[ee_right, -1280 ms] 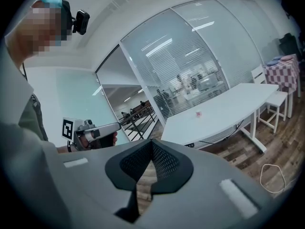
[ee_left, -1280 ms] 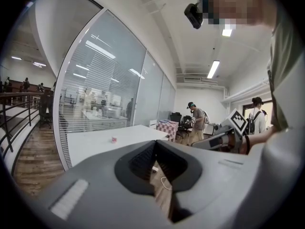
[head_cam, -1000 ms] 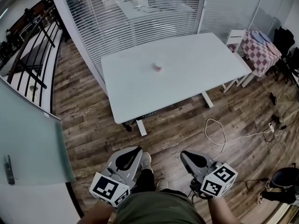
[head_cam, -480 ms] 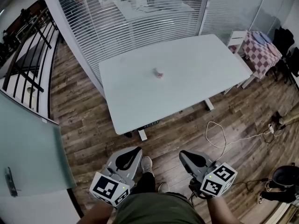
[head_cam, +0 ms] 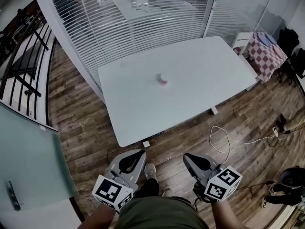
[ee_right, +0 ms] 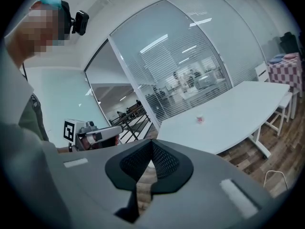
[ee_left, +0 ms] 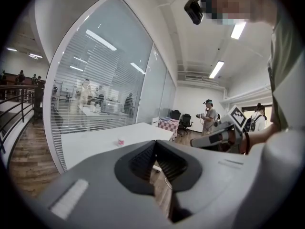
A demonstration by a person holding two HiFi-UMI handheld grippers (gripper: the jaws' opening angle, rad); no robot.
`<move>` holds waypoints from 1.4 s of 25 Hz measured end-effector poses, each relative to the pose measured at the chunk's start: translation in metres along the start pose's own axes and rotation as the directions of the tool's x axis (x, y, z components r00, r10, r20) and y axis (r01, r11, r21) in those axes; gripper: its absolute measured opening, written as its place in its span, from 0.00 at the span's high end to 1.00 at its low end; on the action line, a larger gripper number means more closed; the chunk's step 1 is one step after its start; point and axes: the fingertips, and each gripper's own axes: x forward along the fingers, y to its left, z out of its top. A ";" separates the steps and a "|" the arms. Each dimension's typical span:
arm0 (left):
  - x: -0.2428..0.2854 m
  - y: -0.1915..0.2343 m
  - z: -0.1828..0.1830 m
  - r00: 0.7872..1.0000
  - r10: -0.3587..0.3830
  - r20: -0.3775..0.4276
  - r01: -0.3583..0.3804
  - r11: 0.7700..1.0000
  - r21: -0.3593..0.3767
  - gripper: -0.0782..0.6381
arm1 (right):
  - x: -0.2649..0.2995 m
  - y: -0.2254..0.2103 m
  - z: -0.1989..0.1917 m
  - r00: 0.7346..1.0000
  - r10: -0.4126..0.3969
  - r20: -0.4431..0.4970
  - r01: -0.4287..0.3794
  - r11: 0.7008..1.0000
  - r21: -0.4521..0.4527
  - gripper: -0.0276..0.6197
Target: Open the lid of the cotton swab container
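I saw both claws fully closed w/ nothing btwn the jaws. L gripper (head_cam: 137,154) and R gripper (head_cam: 189,157) sat low in head view, side by side in front of the person's torso. Both were over the wood floor (head_cam: 86,123), short of the white table (head_cam: 209,66) and well apart from it. The cotton swab container (head_cam: 163,79) stood alone near the middle of the tabletop, small, whitish top w/ pink lower part. It was too small for me to tell how the lid sat. Glass partition (head_cam: 143,18) w/ blinds ran behind the table. A white cable (head_cam: 224,138) looped on the floor to the R, and a checkered cloth (head_cam: 266,49) lay past the table's far R end.
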 end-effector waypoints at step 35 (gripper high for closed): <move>0.067 0.117 0.017 0.998 -0.050 -0.026 0.050 0.999 -0.001 0.88 | 0.119 -0.036 0.062 0.999 -0.033 0.003 0.033 0.999 -0.028 0.94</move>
